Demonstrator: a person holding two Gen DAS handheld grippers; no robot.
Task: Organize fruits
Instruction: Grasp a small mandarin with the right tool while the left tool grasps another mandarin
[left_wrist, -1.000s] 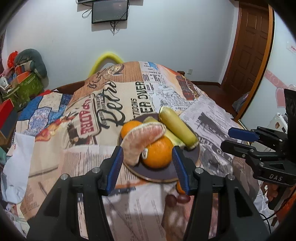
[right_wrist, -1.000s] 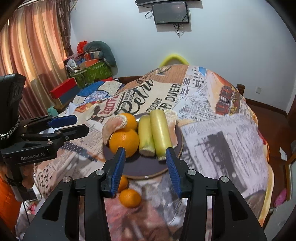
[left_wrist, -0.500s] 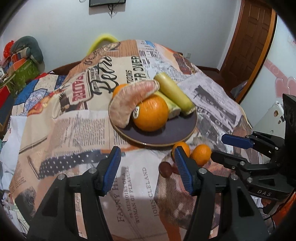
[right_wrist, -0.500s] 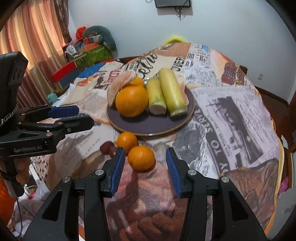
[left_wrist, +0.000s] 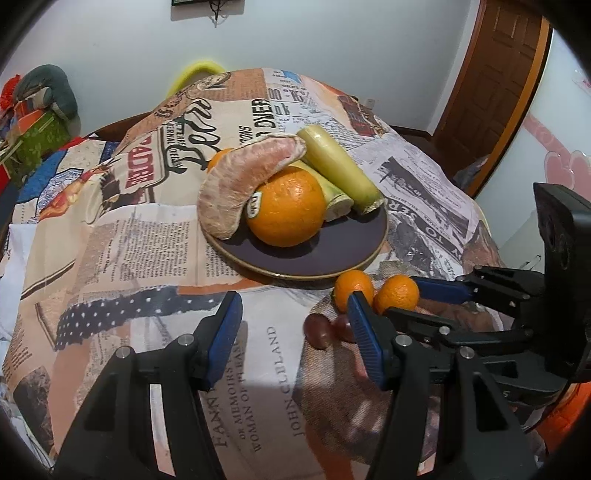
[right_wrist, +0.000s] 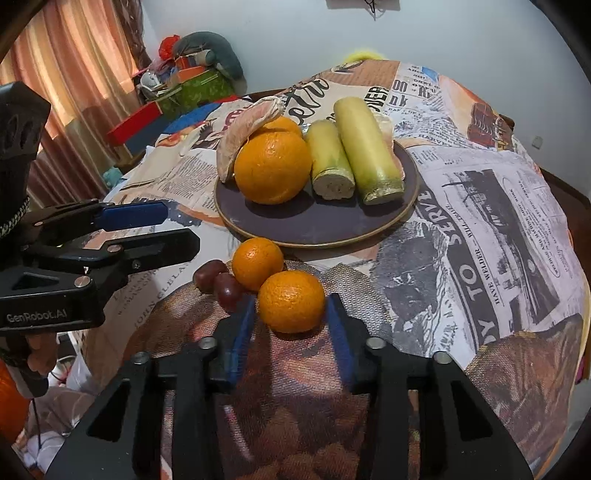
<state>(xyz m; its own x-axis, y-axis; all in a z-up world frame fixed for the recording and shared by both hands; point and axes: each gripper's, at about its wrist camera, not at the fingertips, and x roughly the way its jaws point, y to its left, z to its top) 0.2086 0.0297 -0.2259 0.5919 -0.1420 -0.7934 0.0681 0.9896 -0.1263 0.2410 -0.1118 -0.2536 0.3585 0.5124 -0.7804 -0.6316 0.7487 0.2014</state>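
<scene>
The work surface is a tabletop (right_wrist: 480, 221) covered with a newspaper-print cloth. A dark purple plate (right_wrist: 317, 225) with a gold rim sits near its centre. On the plate lie a large orange (right_wrist: 273, 168) bearing a small sticker, a second orange mostly hidden behind it, a peeled pomelo segment (left_wrist: 240, 192) with a pale pink, fibrous skin that leans over the large orange, and two pale yellow-green cane sections (right_wrist: 351, 147) with cut, fibrous ends, laid side by side.

Off the plate, on the cloth just in front of its rim, are two small mandarins. The near mandarin (right_wrist: 291, 301) is round, bright orange and dimpled. The far mandarin (right_wrist: 257, 263) touches it and lies just beside the plate rim. Two dark red grapes (right_wrist: 218, 282) lie next to the far mandarin.

The right gripper (right_wrist: 291, 310) is lowered around the near mandarin, with one blue-padded finger on each side of the fruit. The fingers are closing; the left pad looks just at the peel, while firm contact on both sides cannot be confirmed.

The left gripper (left_wrist: 291, 321) hovers above the cloth with its fingers about half open and empty. The grapes lie just inside its right finger.
</scene>
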